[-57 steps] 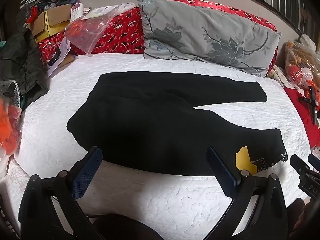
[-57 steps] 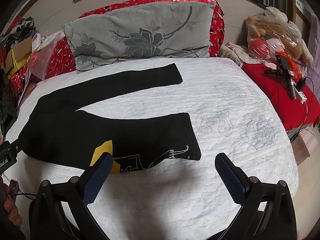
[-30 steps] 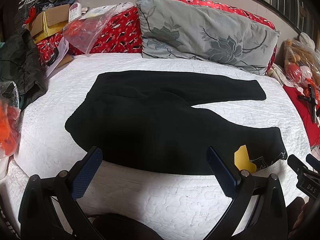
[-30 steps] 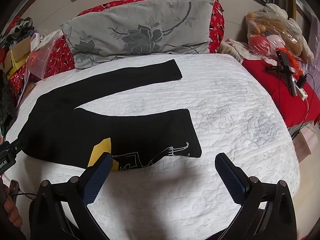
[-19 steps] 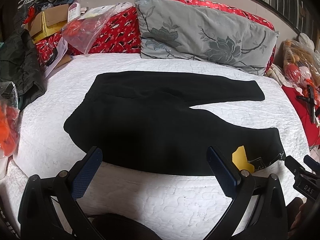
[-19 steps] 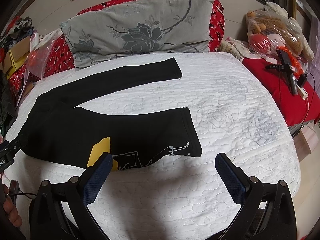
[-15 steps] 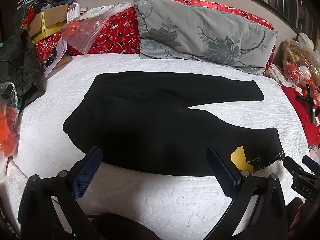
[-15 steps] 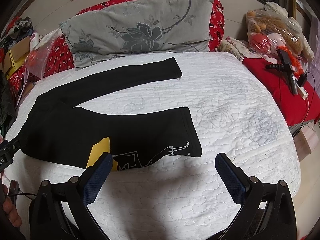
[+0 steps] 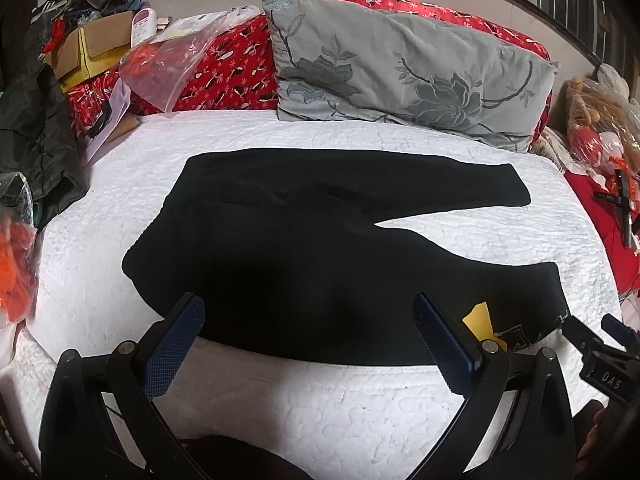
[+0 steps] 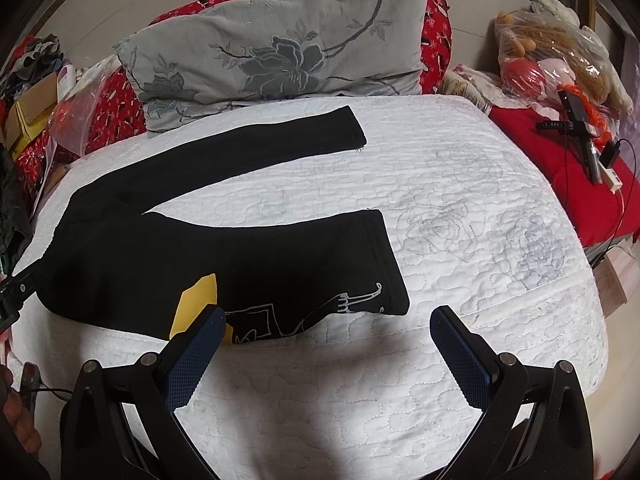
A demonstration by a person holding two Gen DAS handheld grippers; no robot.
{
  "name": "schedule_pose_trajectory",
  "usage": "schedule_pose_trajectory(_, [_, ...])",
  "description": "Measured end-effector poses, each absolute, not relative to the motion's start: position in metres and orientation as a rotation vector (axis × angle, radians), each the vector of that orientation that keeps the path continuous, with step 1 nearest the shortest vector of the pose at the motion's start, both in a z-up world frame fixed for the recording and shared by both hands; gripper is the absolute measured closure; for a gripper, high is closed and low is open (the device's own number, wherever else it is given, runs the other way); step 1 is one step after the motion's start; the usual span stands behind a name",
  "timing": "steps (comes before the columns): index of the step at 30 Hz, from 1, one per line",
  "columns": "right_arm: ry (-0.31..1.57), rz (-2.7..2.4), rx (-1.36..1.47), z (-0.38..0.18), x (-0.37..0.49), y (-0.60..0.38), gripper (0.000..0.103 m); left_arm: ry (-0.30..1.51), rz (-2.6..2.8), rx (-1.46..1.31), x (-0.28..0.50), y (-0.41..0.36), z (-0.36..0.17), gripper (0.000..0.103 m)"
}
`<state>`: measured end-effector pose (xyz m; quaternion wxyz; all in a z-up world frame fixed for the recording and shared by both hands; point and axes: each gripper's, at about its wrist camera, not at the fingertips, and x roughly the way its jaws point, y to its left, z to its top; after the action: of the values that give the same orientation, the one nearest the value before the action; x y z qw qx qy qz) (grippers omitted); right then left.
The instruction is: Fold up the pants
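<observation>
Straight ahead of both tools, black pants (image 9: 304, 256) lie spread flat on a white quilted bedspread (image 9: 320, 400), unfolded, with the two legs splayed apart in a V. From the left gripper (image 9: 308, 344), whose blue-padded fingers (image 9: 174, 350) stand wide apart and hold nothing, the waistband sits ahead and to the left, and the near edge of the seat lies just beyond the fingertips without touching them. The legs run off to its right; the nearer one ends in a cuff close to the right gripper, which pokes into that view at the lower right edge.

From the right gripper (image 10: 326, 344), its jaws likewise spread wide and empty, the near leg's cuff (image 10: 384, 264) lies just ahead between the fingertips, apart from both. A yellow patch (image 10: 196, 300) and a white line drawing (image 10: 304, 312) mark that leg, the patch just beyond the tool's left finger (image 10: 196, 360). The far leg stretches away ahead toward a grey floral pillow (image 10: 280, 48), which leans on a red patterned cushion (image 9: 236, 52). Far off to the right of this tool sits a clear bag of soft toys (image 10: 556, 56); to the left of the left gripper are a cardboard box (image 9: 96, 48) and dark clothing (image 9: 36, 132).
</observation>
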<state>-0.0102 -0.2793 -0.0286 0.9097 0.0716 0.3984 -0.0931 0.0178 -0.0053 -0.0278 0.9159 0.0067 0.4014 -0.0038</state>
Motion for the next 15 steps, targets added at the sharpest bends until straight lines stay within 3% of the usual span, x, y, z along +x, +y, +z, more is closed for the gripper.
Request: schedule_pose_trajectory(15, [0.809,-0.131,0.238,-0.002,0.055,-0.312,0.0,0.977,0.001,-0.024,0.1,0.019,-0.018,0.0])
